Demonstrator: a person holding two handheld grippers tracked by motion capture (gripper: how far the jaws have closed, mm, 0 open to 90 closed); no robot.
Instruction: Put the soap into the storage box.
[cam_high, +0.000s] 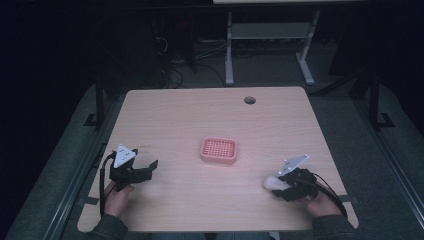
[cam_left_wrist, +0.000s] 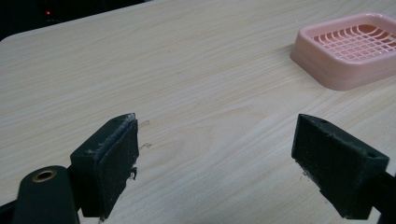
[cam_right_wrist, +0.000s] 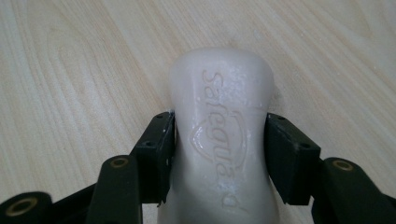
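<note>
Right gripper (cam_right_wrist: 218, 154) — clamped across soap bar (cam_right_wrist: 219, 140) waist | long axis runs along jaws | pink dish (cam_high: 219, 150) lies up-left, nearer the right gripper.

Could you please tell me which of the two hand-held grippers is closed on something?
The right hand-held gripper: its pads press the waist of the white soap bar. The left hand-held gripper stands open over bare table.

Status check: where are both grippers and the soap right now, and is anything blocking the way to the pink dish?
Right gripper shut on white soap bar, low over the table. Left gripper open, empty. Pink soap dish mid-table; nothing between soap and dish.
</note>
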